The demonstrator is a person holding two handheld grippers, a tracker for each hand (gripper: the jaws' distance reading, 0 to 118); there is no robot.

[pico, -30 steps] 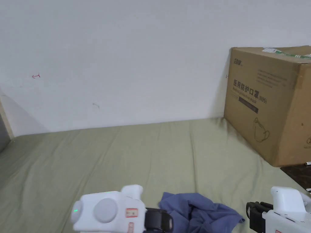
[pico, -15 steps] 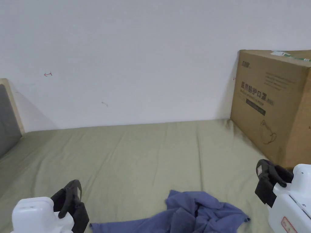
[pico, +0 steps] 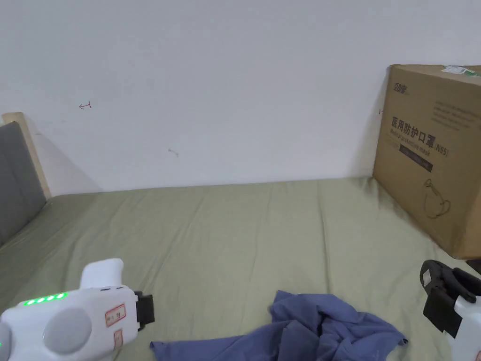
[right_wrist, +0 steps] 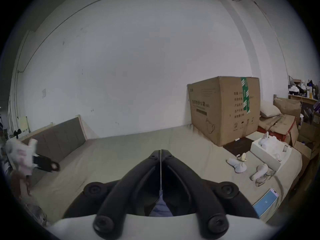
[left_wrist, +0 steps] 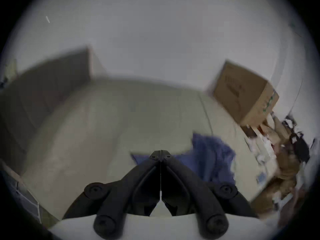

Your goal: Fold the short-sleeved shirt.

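A crumpled blue shirt [pico: 324, 329] lies in a heap at the near edge of a bed [pico: 225, 235], not yet spread for folding. The left hand-held gripper [left_wrist: 160, 154] hovers to the left of the shirt, its jaws pressed together on nothing, and the right hand-held gripper [right_wrist: 161, 152] hangs to the shirt's right, likewise closed and empty. The step in hand looks to be laying the shirt flat: each hand-held gripper would do well to open, take a separate edge or shoulder, and draw the cloth apart before any fold, since pinching the bunched middle risks lifting several layers at once. Beyond the shirt stretches the bed's wrinkled olive sheet. Farther back to the shirt's right stands a large cardboard box [pico: 434, 155], to its left a grey headboard [pico: 16, 183], and behind all a bare white wall [pico: 211, 84].
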